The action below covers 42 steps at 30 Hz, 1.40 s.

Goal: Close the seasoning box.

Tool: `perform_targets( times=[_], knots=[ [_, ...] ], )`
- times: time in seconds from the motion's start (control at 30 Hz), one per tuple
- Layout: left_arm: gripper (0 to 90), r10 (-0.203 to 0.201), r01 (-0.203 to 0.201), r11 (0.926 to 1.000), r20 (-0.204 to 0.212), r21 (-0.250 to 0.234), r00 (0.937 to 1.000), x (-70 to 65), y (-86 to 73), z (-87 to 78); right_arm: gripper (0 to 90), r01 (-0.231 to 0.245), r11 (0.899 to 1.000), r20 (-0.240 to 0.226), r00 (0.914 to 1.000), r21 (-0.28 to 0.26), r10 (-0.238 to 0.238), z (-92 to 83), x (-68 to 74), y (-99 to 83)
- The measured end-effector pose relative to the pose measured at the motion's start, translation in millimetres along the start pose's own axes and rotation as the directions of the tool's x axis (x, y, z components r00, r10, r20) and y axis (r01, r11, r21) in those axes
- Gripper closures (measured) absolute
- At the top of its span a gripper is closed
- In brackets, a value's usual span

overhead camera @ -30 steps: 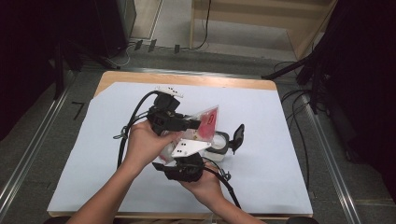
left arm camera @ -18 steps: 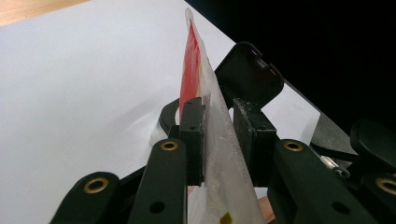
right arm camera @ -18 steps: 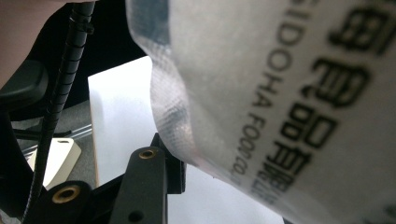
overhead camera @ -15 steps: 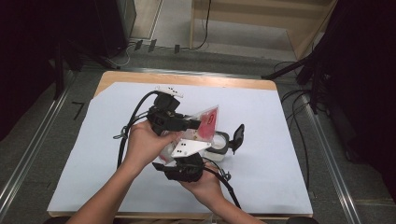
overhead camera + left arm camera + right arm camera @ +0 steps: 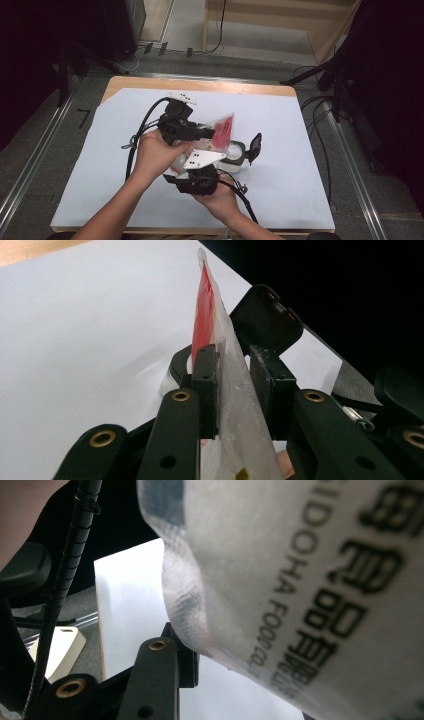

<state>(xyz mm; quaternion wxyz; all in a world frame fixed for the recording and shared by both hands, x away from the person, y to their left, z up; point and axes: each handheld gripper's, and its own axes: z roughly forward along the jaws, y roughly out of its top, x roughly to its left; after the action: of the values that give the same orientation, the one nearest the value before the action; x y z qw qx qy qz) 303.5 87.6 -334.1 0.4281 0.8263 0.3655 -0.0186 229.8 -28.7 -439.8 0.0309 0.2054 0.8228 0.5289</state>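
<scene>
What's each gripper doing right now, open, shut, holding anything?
Left gripper: shut on the plastic food pouch, fingers pinching it edge-on.
Right gripper: pouch lies against it; grip cannot be told.

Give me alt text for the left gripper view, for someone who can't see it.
A clear plastic pouch with a red label stands on edge between the left tool's two black jaws. Behind it, a small container with an open black flip lid sits on a white table cover.

You have a white sheet (image 5: pixel 300 150) spread over the wooden table (image 5: pixel 200 85) — its bare edge shows along the far side. Beyond it, black cables (image 5: pixel 220 30) trail across the grey floor (image 5: pixel 45 145).
</scene>
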Motion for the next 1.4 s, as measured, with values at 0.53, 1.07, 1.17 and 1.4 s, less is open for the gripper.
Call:
perform_targets(
  times=[0.53, 1.07, 1.17, 1.4],
  knots=[
    [73.7, 0.0, 0.0, 1.0, 0.005, 0.001, 1.0, -0.2, 0.0, 0.1, 64.1, -0.01, 1.0, 0.001, 1.0, 0.003, 0.01, -1.2, 1.0, 0.2],
    [73.1, -0.003, 0.003, 1.0, 0.005, -0.009, 1.0, -1.4, 0.1, -0.7, 64.2, -0.042, 0.999, -0.012, 0.9991, -0.011, 0.042, -1.6, 0.4, 0.7],
    [73.0, -0.001, 0.001, 1.0, 0.005, -0.008, 1.0, -1.5, -0.1, -0.1, 64.2, -0.04, 0.999, -0.006, 0.9992, -0.011, 0.04, -1.3, 0.1, 0.2],
    [71.3, -0.002, 0.002, 1.0, 0.007, -0.008, 1.0, -1.2, 0.2, -1.6, 64.2, -0.043, 0.999, -0.002, 0.9991, -0.012, 0.043, -1.3, -1.0, 0.3]
  ],
)
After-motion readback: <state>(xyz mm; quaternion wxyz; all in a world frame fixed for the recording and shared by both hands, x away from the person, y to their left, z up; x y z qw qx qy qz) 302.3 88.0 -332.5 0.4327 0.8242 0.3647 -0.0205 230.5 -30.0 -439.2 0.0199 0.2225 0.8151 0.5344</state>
